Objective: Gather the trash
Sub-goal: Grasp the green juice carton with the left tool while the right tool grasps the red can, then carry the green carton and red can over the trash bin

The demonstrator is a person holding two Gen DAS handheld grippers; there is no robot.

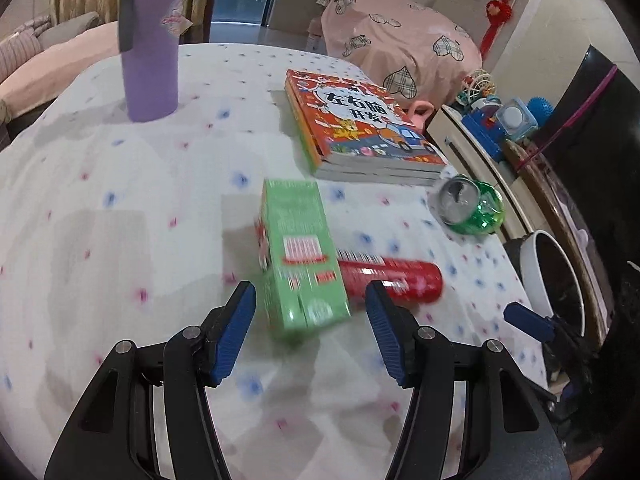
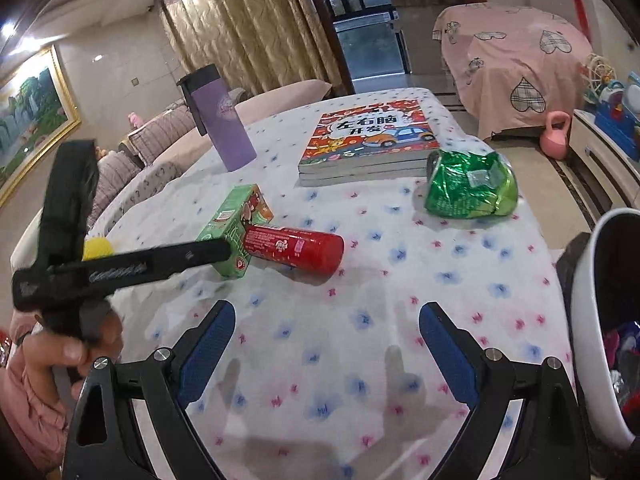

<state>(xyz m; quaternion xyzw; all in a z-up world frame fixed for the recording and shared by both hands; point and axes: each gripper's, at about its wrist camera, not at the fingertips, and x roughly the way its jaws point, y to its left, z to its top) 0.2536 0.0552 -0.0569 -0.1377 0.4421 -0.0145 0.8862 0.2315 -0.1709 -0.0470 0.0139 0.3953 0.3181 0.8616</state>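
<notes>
A green drink carton point(image 1: 300, 256) lies on the flowered tablecloth, its near end between the open fingers of my left gripper point(image 1: 312, 312). A red can point(image 1: 394, 276) lies on its side touching the carton's right. A crushed green can point(image 1: 472, 206) lies further right near the table edge. In the right wrist view, the carton point(image 2: 236, 228), the red can point(image 2: 296, 248) and the crushed green can point(image 2: 470, 184) lie ahead. My right gripper point(image 2: 326, 340) is open and empty above bare cloth. The left gripper's body point(image 2: 120, 268) reaches the carton from the left.
A white bin point(image 2: 600, 320) with trash inside stands at the table's right edge; it also shows in the left wrist view point(image 1: 552, 276). A stack of books point(image 1: 360, 128) and a purple bottle point(image 1: 150, 52) stand further back. A toy shelf point(image 1: 492, 128) is on the right.
</notes>
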